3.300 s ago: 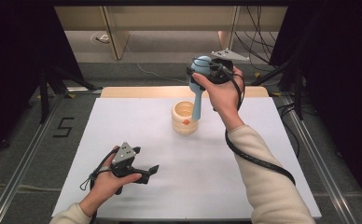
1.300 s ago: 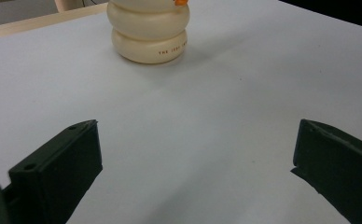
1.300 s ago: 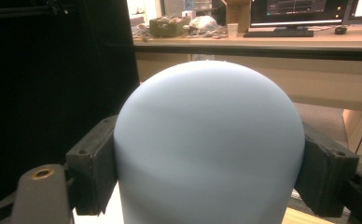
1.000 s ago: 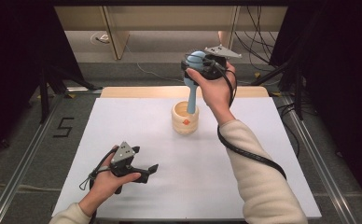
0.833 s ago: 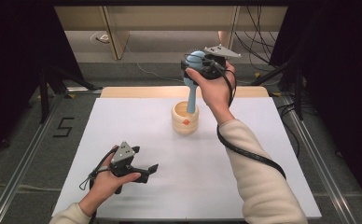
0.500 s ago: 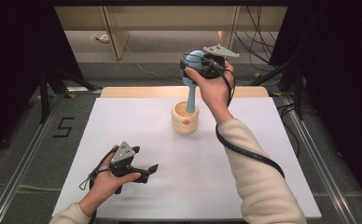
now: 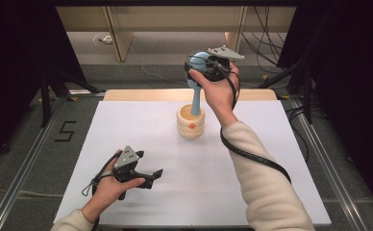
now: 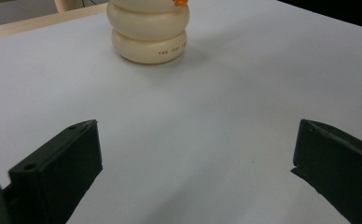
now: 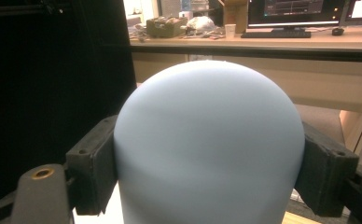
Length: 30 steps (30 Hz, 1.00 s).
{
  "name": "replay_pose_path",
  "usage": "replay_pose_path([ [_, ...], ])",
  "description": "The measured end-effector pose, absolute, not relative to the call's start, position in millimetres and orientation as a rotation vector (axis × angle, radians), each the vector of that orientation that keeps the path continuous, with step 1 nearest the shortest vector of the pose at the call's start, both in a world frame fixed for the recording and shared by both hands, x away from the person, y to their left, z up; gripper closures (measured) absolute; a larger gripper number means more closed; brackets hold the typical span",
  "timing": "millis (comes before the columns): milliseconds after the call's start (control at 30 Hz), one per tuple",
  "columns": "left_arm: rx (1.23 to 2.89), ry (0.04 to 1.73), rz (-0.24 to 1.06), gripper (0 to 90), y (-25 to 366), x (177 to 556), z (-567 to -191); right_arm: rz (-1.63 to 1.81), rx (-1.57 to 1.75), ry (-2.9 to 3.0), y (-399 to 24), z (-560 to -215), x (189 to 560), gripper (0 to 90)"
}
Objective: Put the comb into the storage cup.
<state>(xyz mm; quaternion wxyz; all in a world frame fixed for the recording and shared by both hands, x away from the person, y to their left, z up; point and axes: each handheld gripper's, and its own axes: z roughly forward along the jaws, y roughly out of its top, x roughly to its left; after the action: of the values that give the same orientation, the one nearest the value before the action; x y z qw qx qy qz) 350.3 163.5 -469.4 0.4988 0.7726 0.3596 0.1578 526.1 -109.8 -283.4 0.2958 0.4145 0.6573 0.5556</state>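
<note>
Taking the cream ringed holder (image 7: 191, 123) as the landmark: it stands upright on the white bench (image 7: 271, 159), toward the far edge and near the middle of the bench's width. It is built of stacked rounded rings, has a small orange mark on its near side, and in the left gripper view (image 8: 149, 32) small red lettering runs along its lowest ring.

To the left of the holder and well nearer the person, the left gripper (image 7: 152, 175) rests low over the bench in the person's left hand (image 7: 108, 185), well apart from the holder. Its jaws stand wide apart with nothing between them; in the left gripper view only bare white bench lies between the two black jaws, and the holder sits beyond them. A cable loops from this gripper beside the hand.

At the holder itself, a pale blue peg (image 7: 196, 82) with a rounded, ball-like head stands upright, its thin stem reaching down into the holder's open top. How deep the stem sits cannot be told.

Above the holder and slightly right of it, the right gripper (image 7: 201, 65) is held high in the person's right hand (image 7: 220, 94), its jaws clamped on the peg's round head. In the right gripper view the blue head (image 9: 209, 144) sits between the two black jaws, each pressing against one side of it. A black cable trails from this gripper down along the cream sleeve (image 7: 266, 192).
</note>
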Motion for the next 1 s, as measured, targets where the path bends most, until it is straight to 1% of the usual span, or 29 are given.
replay_pose_path([
  [1000,1.867,0.871,0.385,0.6,163.5,350.2,-469.3,1.47,1.115,1.749,-105.3,-289.4,534.4,20.6],
])
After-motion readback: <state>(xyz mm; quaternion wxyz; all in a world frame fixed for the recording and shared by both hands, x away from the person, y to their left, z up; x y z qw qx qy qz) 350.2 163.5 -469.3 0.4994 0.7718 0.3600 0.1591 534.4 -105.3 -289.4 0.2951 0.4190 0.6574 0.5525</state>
